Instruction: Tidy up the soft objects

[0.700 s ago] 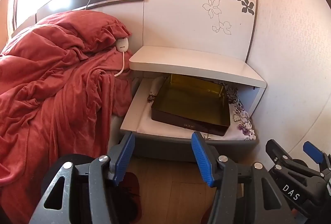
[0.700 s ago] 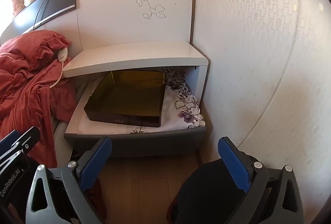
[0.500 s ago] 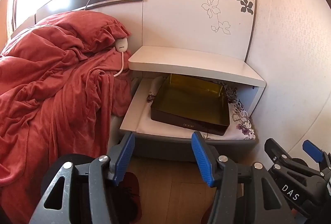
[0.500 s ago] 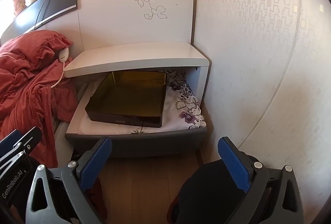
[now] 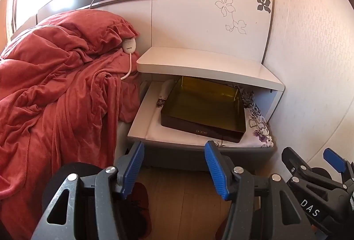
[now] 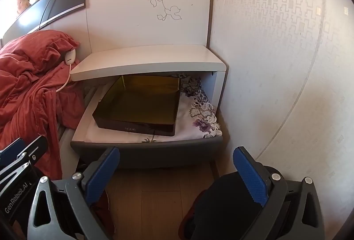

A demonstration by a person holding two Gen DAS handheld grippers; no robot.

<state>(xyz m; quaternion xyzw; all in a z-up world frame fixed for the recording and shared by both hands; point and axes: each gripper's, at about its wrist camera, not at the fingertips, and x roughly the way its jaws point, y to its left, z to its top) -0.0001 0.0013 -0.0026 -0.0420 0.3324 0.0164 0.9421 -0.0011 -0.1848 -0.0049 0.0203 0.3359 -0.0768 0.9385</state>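
Note:
A rumpled red blanket covers the bed at left, with a red pillow at its head; it also shows in the right wrist view. A floral cloth lines the open nightstand drawer, under a dark box with a yellow inside. My left gripper is open and empty, in front of the drawer. My right gripper is open wide and empty, also short of the drawer front.
A white corded controller lies on the pillow beside the nightstand top. The wall is close on the right. Wooden floor lies below the grippers. The right gripper shows at the left wrist view's lower right.
Both views have shifted very slightly; the nightstand sits a touch nearer. Both grippers stay open and empty.

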